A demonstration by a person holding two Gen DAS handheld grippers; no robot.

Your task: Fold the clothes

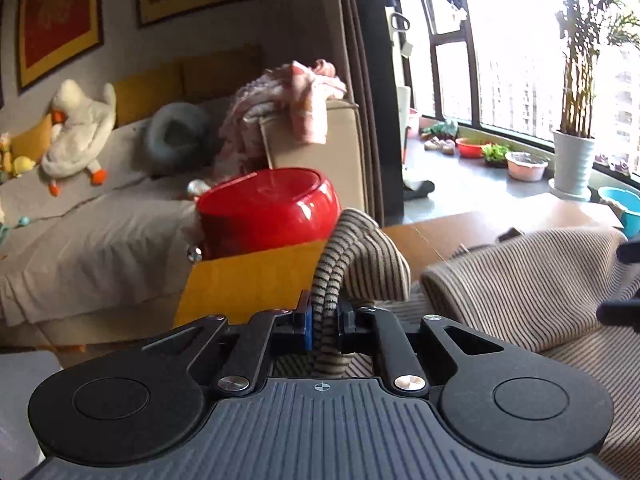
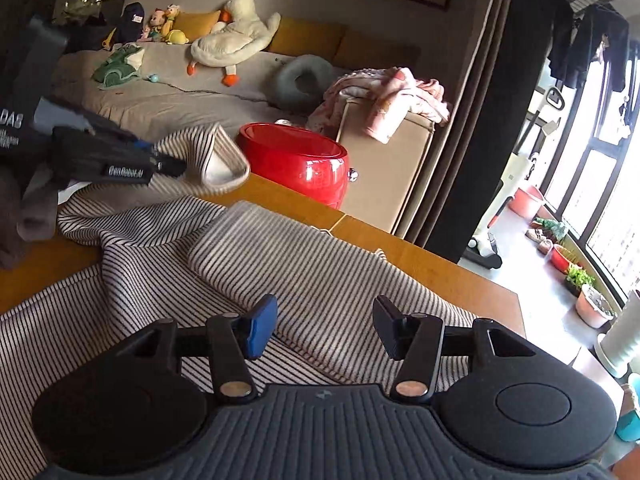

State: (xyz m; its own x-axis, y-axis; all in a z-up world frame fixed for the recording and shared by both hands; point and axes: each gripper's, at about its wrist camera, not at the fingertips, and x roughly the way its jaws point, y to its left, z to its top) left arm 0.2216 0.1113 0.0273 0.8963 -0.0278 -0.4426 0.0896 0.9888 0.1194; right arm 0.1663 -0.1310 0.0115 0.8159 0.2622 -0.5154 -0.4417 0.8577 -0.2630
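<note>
Left gripper [image 1: 324,316], nearest the left wrist camera: its jaws are clamped on a bunched, rope-like edge of the striped garment [image 1: 520,280], which rises between the fingers and flops over to the right. Right gripper [image 2: 325,328], foreground of the right wrist view: jaws wide apart and holding nothing, poised over a folded layer of the striped garment [image 2: 312,276].

Wooden table [image 2: 440,268]: carries the garment, which covers most of the near surface; a bare strip runs along the far edge. Only the right wrist view shows the full spread of the cloth and the left gripper [image 2: 172,166] seen from the side, lifting a cuff-like end above the table.

Sofa [image 1: 80,232], behind the table in both views, with a plush goose [image 1: 80,132] lying on it. Red stool [image 1: 268,212], just beyond the table's far edge. Only the left wrist view shows the tall potted plant [image 1: 576,120] at the window.
</note>
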